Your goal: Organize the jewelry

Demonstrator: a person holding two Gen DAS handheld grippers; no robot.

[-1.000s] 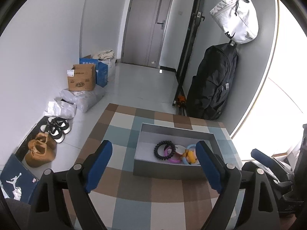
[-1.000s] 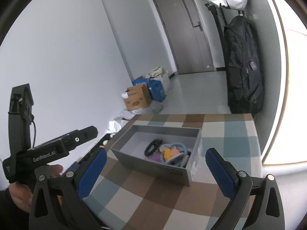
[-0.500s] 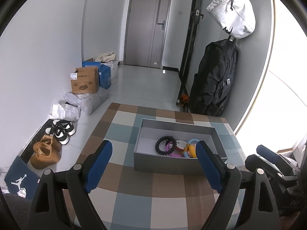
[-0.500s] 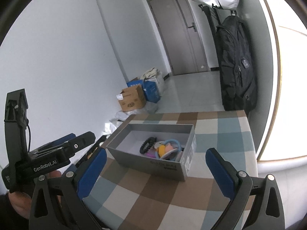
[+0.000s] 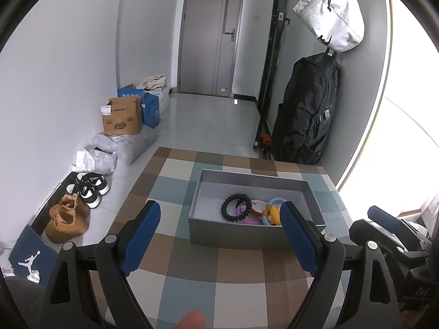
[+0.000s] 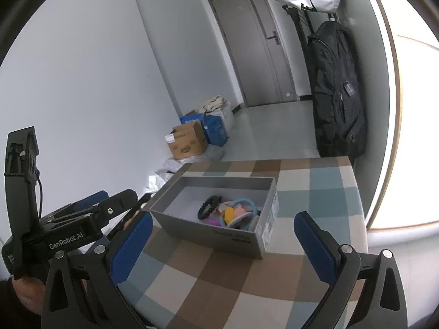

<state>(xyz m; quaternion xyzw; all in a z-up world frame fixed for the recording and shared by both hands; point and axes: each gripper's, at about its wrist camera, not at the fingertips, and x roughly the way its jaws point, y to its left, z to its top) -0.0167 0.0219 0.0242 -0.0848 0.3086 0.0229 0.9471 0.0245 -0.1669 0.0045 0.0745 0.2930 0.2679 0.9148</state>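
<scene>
open grey box (image 5: 238,235), bare checked cloth (image 5: 241,271) before it

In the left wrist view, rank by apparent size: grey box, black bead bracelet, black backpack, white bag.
1. black backpack
2. grey box, though it sits nearer the camera, so unsure against the backpack
3. white bag
4. black bead bracelet

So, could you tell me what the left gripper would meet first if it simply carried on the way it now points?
Most likely the grey box: the left gripper, open and empty, points down at its near wall. Depth is unclear, so it might clear the wall and land among the rings, nearest the black beaded bracelet.
</scene>
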